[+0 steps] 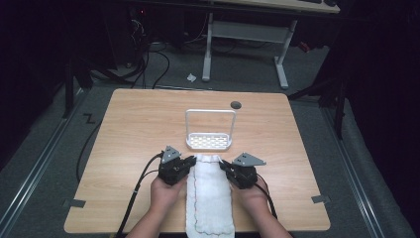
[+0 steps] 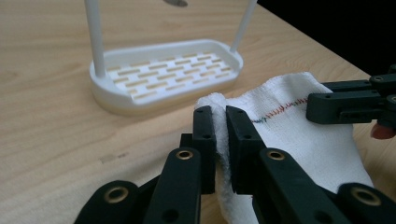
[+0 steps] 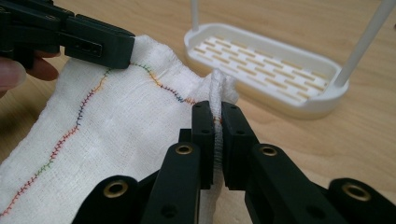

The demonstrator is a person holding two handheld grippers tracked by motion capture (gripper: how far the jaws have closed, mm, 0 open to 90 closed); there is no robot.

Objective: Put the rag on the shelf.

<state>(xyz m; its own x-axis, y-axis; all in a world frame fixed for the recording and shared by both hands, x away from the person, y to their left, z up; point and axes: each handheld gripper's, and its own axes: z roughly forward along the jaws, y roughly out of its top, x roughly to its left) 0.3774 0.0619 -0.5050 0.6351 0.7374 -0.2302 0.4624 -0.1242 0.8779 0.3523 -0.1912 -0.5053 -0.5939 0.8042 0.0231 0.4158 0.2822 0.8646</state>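
Note:
A white cloth (image 1: pixel 210 196) with multicoloured stitching lies flat on the table, reaching from the front edge toward a white slotted rack (image 1: pixel 209 141) with a tall handle. My left gripper (image 1: pixel 189 162) is shut on the cloth's (image 2: pixel 299 135) far left corner, pinched between the jaws in the left gripper view (image 2: pixel 220 122). My right gripper (image 1: pixel 224 165) is shut on the far right corner, where a fold of cloth (image 3: pixel 116 135) sticks up between its jaws (image 3: pixel 215 116). The rack (image 2: pixel 168 74) (image 3: pixel 266 70) stands just beyond both corners.
The wooden table (image 1: pixel 133 129) has bare room on both sides and behind the rack. A small dark round spot (image 1: pixel 236 104) sits near the far edge. Beyond the table stand a desk frame (image 1: pixel 247 34) and cables on the floor.

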